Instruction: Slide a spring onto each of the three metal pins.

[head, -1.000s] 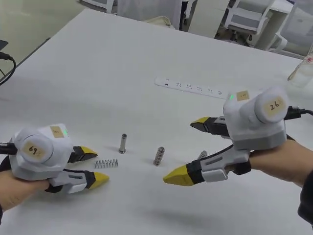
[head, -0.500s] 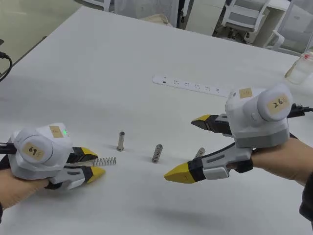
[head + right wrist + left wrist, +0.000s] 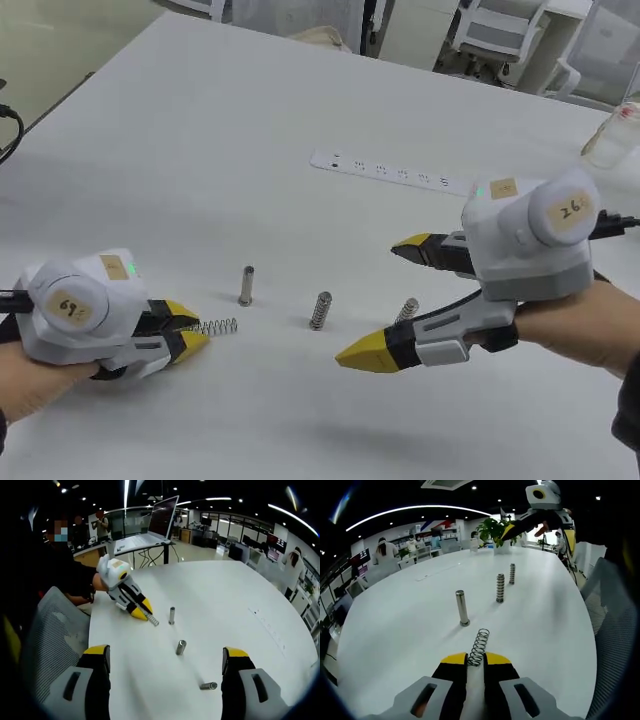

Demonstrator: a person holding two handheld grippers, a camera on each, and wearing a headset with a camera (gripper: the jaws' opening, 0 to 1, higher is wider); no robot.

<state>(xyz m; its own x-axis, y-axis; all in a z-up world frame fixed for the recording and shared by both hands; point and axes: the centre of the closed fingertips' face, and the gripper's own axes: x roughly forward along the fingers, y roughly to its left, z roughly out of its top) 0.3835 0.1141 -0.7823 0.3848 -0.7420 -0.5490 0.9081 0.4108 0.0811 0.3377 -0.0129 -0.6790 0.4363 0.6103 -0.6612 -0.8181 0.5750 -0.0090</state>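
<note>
A bare metal pin (image 3: 246, 286) stands upright on the white table (image 3: 250, 140). To its right stand two pins with springs on them, one (image 3: 320, 311) in the middle and one (image 3: 407, 310) nearer my right gripper. A loose spring (image 3: 215, 326) lies flat, and my left gripper (image 3: 192, 330) is shut on its near end. In the left gripper view the spring (image 3: 480, 645) sticks out of the pinched tips (image 3: 475, 656) toward the bare pin (image 3: 462, 608). My right gripper (image 3: 372, 302) hovers wide open above the table, holding nothing.
A white power strip (image 3: 390, 176) lies across the far middle of the table. A clear bottle (image 3: 612, 140) stands at the right edge. Office chairs (image 3: 500, 40) stand beyond the far edge. The right gripper view catches my left gripper (image 3: 140, 611) and a laptop (image 3: 150, 530) behind.
My left gripper's jaws, open beside the loose spring a second ago, have come together on its near end. The right gripper has barely moved.
</note>
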